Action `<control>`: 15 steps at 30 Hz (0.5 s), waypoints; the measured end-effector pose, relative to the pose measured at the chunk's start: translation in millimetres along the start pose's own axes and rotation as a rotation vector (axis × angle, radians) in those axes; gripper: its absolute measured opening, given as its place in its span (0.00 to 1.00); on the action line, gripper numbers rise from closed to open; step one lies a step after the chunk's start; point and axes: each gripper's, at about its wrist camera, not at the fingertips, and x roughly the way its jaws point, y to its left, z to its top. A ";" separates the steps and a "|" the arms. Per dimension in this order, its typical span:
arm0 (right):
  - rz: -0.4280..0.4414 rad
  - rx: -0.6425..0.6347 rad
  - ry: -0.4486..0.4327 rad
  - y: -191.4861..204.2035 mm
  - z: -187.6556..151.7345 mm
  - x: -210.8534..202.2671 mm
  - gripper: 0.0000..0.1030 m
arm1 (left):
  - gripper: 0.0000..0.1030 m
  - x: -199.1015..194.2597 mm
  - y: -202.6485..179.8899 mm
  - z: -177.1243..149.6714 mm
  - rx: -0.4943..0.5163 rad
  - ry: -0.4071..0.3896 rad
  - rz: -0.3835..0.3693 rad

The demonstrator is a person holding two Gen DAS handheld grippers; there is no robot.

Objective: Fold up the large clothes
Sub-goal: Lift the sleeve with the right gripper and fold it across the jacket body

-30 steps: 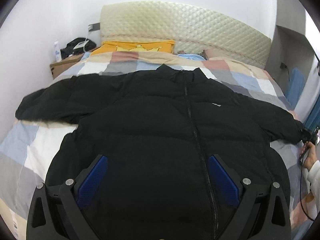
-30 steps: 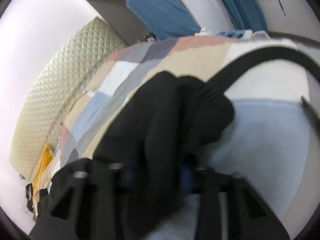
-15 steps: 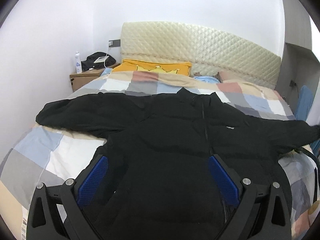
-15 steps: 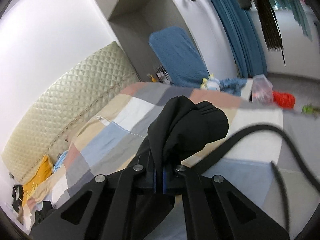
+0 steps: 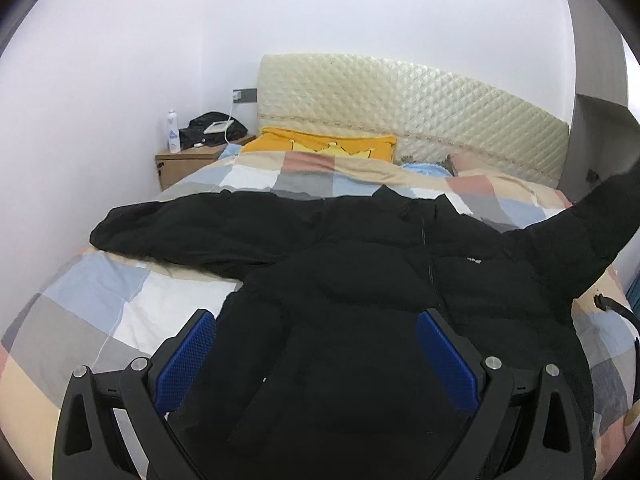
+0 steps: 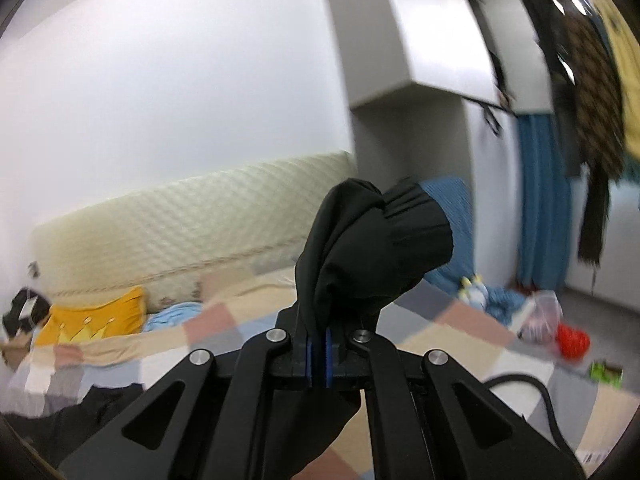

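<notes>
The black puffer jacket (image 5: 360, 300) lies flat, zip up, in the middle of the bed (image 5: 100, 312). The right gripper (image 6: 318, 354) has pinched the sleeve cuff (image 6: 376, 240) tight & lifted it up off the bed's right edge. Prob. ready to fold the sleeve in. The left gripper (image 5: 316, 352) fingers are wide open, holding nothing, over the hem.

A black puffer jacket (image 5: 360, 300) lies front-up on the bed, zipped to its stand-up collar, which points toward the headboard. A small white logo marks the chest. One sleeve (image 5: 180, 228) stretches flat across the quilt; the other sleeve (image 5: 592, 228) is raised off it, its ribbed cuff (image 6: 384, 236) bunched and upright.
</notes>
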 end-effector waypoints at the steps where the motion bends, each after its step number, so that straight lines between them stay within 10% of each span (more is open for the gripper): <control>1: 0.014 -0.020 -0.011 14.5 0.8 -7.8 0.04 | 0.99 -2.8 0.2 0.3 -0.011 -0.008 0.017; 15: 0.295 -0.256 -0.037 247.2 -78.8 -77.1 0.04 | 0.99 -10.4 13.5 1.4 0.017 -0.051 0.076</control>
